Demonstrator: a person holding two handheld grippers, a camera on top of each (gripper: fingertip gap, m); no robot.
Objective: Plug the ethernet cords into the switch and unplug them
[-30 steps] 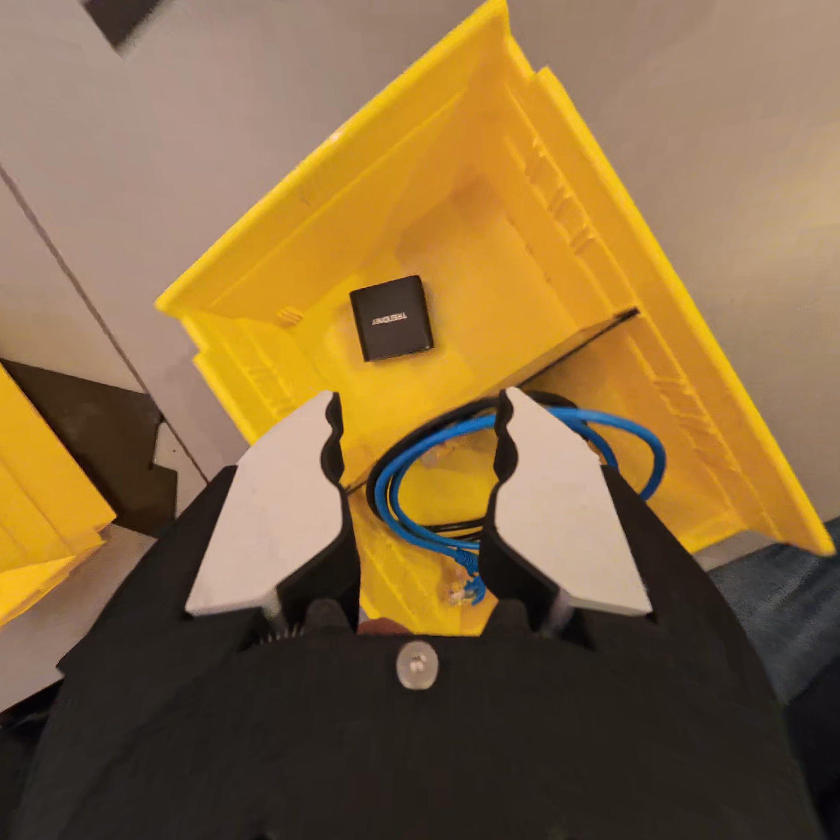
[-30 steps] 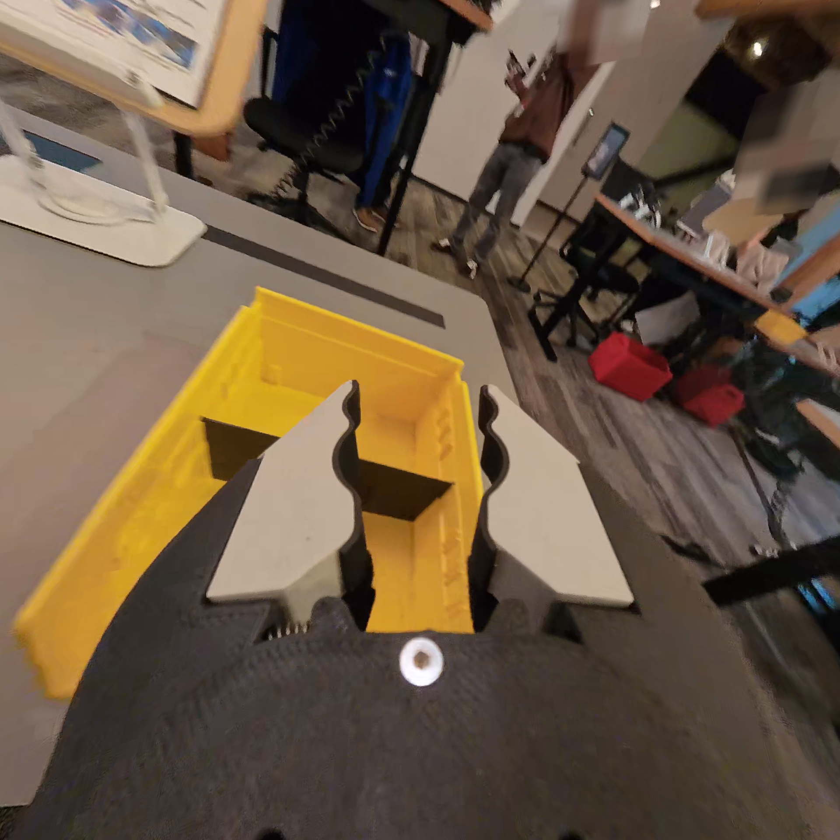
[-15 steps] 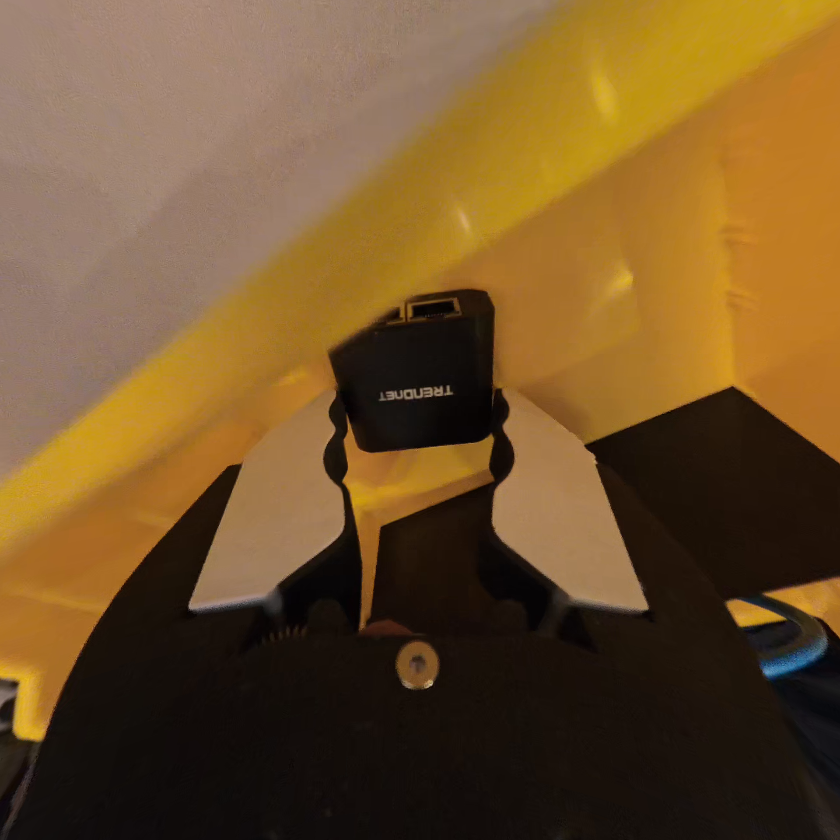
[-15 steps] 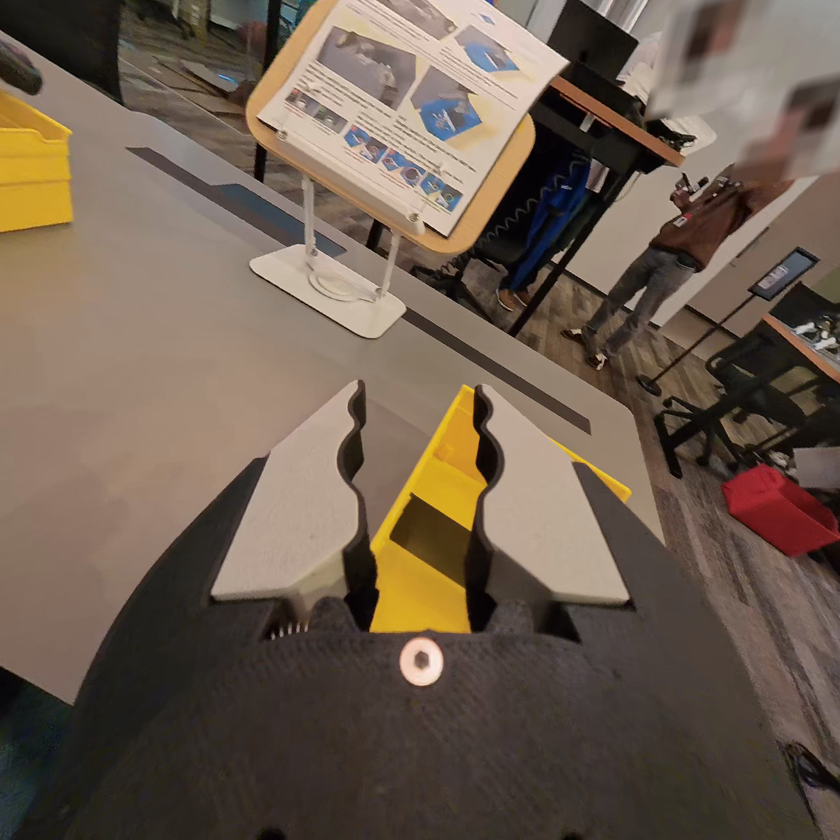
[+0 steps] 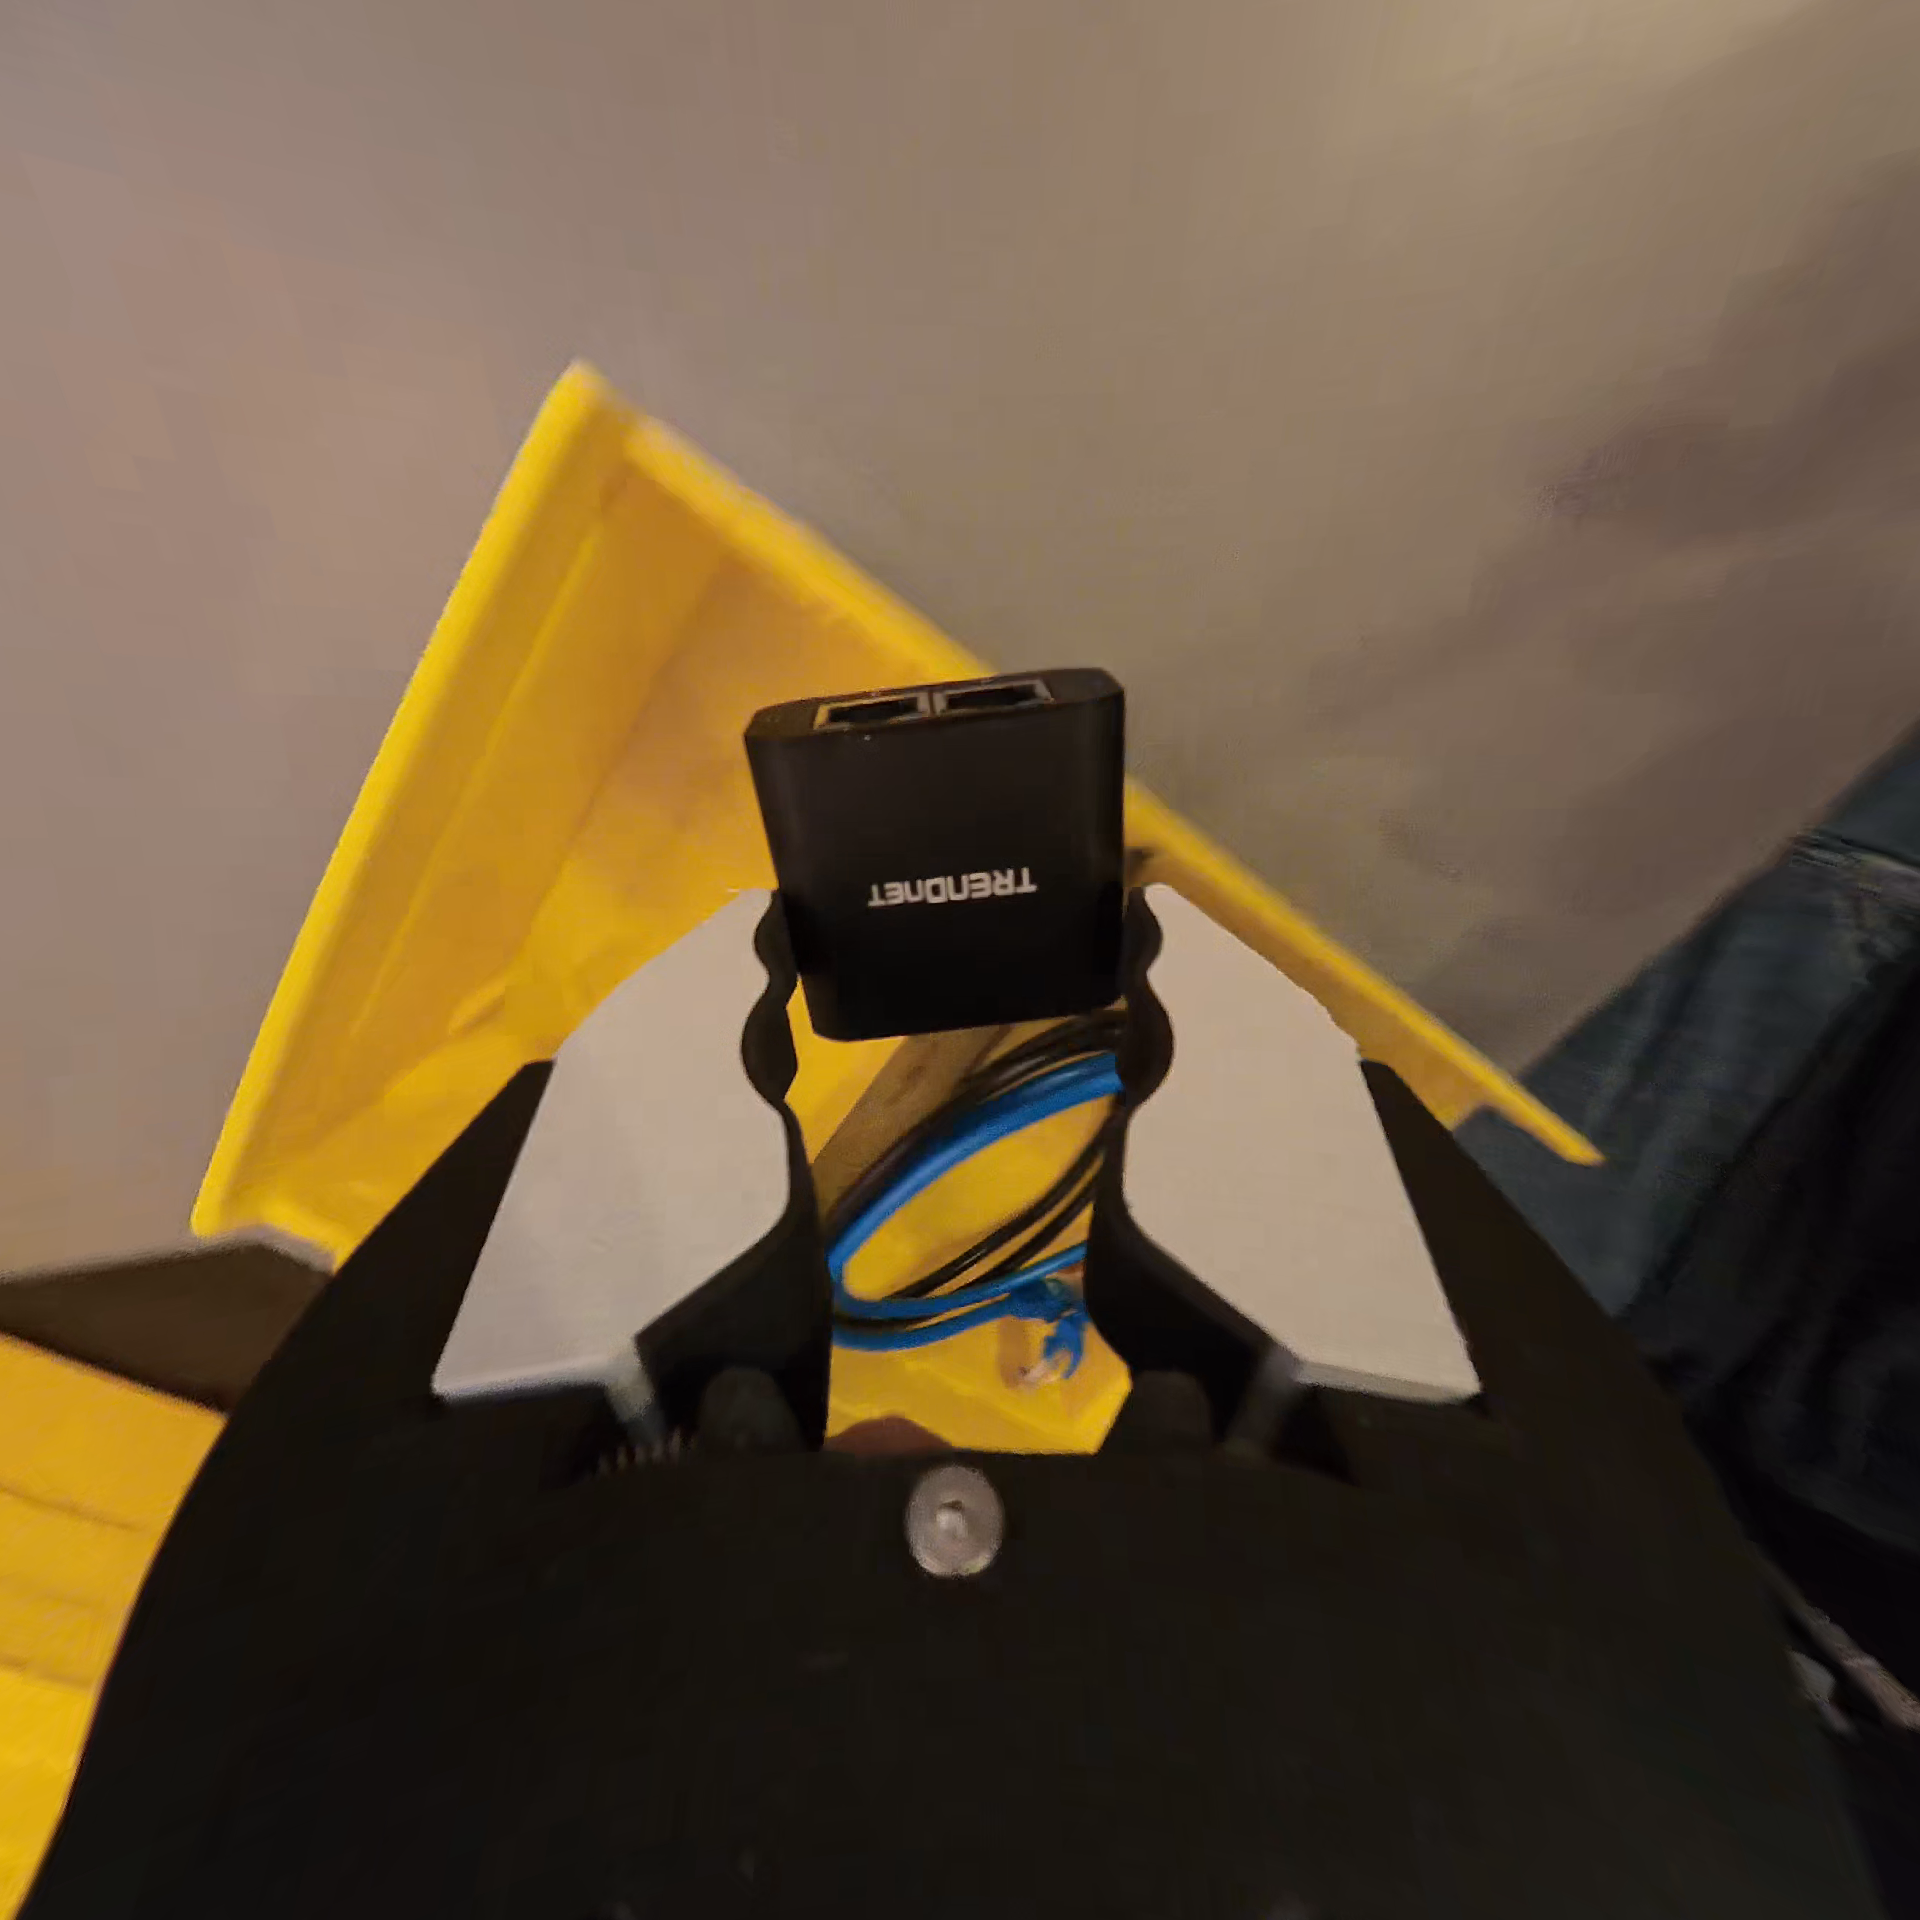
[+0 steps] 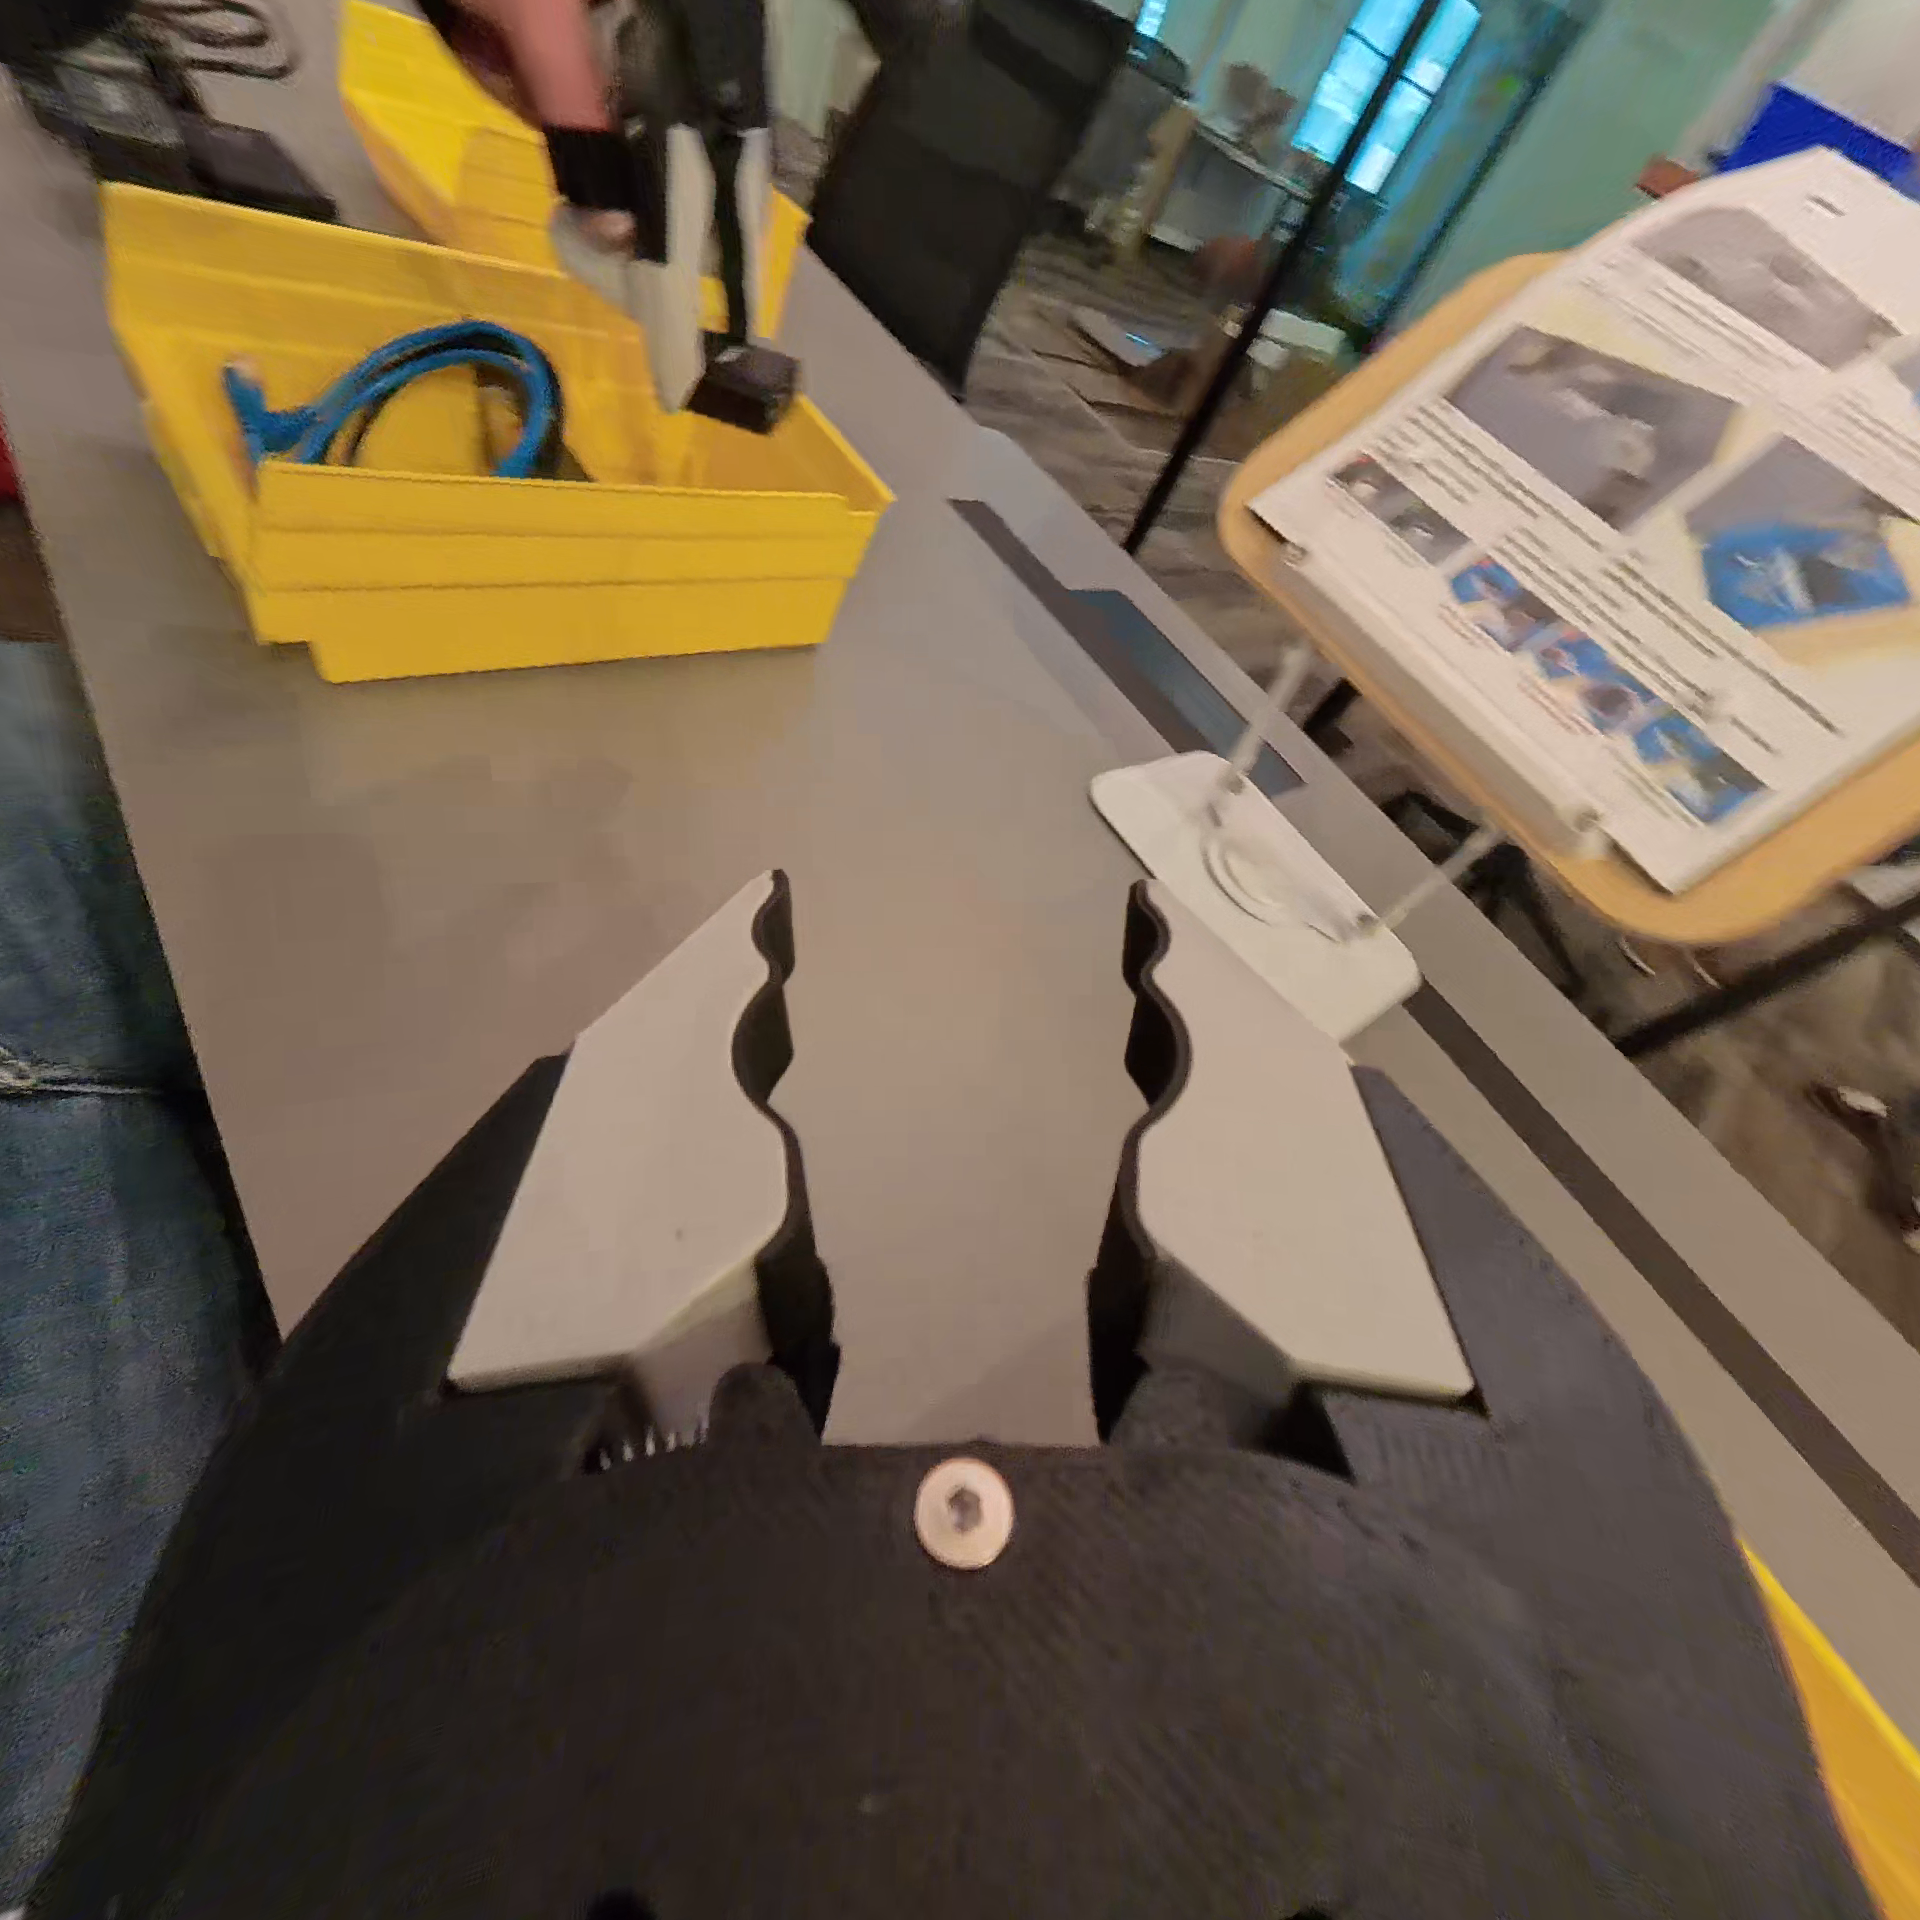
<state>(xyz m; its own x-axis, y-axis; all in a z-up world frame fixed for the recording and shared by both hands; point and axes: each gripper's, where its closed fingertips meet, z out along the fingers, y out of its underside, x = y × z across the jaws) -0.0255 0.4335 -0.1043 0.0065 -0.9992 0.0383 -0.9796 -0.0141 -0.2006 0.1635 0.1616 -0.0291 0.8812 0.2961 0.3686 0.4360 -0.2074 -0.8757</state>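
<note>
My left gripper (image 5: 951,914) is shut on a small black switch (image 5: 940,847), held above the yellow bin (image 5: 499,831) with its two empty ports facing away from me. Coiled blue and black ethernet cords (image 5: 966,1205) lie in the bin below. In the right wrist view the left gripper (image 6: 717,364) shows far off, lifting the switch (image 6: 746,387) over the bin (image 6: 561,561), where the blue cords (image 6: 416,405) lie. My right gripper (image 6: 956,914) is open and empty over the bare grey table (image 6: 623,831).
A document stand with a white base (image 6: 1257,873) and a printed page (image 6: 1621,499) stands at the table's right side. More yellow bins (image 6: 447,156) sit behind the first. Another yellow bin (image 5: 62,1455) lies at lower left. A leg in blue jeans (image 5: 1766,1091) is at the table's edge. Spacing between my two grippers at the tips: around 35 cm.
My left gripper went down into the bin, closed on the switch and has lifted it out. My right gripper swung left across the table and opened wider.
</note>
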